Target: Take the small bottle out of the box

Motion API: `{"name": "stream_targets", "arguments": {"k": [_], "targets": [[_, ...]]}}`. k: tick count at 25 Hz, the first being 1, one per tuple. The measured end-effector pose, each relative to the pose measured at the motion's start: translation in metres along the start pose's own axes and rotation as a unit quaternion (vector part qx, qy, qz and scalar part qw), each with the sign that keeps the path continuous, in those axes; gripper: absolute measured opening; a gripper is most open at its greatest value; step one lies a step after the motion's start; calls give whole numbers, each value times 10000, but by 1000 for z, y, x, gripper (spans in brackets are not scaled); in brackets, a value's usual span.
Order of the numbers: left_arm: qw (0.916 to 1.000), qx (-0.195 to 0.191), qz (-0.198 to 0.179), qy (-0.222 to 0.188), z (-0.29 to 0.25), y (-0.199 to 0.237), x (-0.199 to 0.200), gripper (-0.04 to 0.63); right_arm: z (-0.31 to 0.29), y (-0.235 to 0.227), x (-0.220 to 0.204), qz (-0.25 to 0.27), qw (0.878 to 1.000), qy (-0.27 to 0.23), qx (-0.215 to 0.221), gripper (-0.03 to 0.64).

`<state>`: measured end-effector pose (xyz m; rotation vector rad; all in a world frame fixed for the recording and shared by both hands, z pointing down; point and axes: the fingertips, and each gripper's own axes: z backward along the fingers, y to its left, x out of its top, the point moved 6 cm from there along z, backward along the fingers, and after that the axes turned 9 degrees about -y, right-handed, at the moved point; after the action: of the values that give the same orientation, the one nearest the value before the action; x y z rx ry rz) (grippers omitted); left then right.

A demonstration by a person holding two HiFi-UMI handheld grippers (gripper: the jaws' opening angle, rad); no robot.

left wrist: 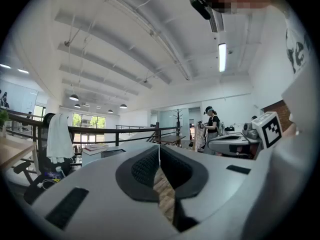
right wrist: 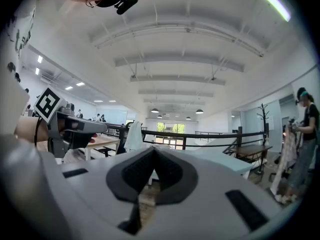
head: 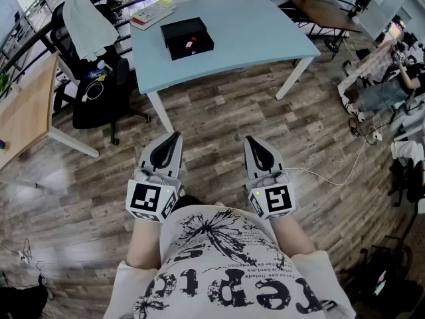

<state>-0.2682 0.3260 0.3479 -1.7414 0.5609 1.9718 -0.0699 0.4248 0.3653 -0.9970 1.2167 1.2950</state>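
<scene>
The left tool (head: 175, 138) and right tool (head: 250, 141), jaws together and empty, sit well apart from the small bottle (head: 190, 44) inside the black box (head: 179, 30) on the far tabletop (head: 259, 28).

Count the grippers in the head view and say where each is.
2. The left gripper is held over the wooden floor, short of the blue table; the right gripper is level with it to its right. Both shut, empty.
</scene>
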Motion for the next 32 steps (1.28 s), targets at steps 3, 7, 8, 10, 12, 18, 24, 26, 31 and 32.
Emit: {"name": "stream_targets", "arguments": {"k": [3, 7, 8, 10, 12, 18, 24, 26, 31, 32], "targets": [[10000, -26, 26, -24, -2, -8, 2, 23, 7, -6, 3, -2, 10000, -29, -22, 9], [10000, -37, 35, -30, -6, -18, 0, 23, 14, -13, -1, -4, 10000, -6, -6, 9], [10000, -45, 37, -25, -7, -20, -1, 23, 15, -15, -3, -10, 10000, 1, -11, 9], [10000, -66, 39, -9, -10, -25, -4, 23, 18, -19, -6, -17, 10000, 21, -37, 9], [10000, -91, 37, 12, -13, -30, -7, 23, 22, -25, -10, -60, 9999, 40, -122, 11], [9998, -171, 31, 107, -30, -43, -15, 23, 32, -46, -15, -86, 9996, -20, -271, 11], [9992, -295, 11, 285, -56, -50, -25, 23, 30, -68, -30, -250, 9987, 95, -441, 11], [9989, -294, 6, 351, -63, -48, -29, 23, 25, -73, -35, -282, 9985, 157, -432, 11], [9986, -226, 32, 479, -93, -25, -41, 23, -6, -89, -53, -367, 9980, 298, -424, 11], [9985, -219, 35, 497, -102, -21, -44, 23, -14, -93, -56, -366, 9980, 318, -411, 11]]}}
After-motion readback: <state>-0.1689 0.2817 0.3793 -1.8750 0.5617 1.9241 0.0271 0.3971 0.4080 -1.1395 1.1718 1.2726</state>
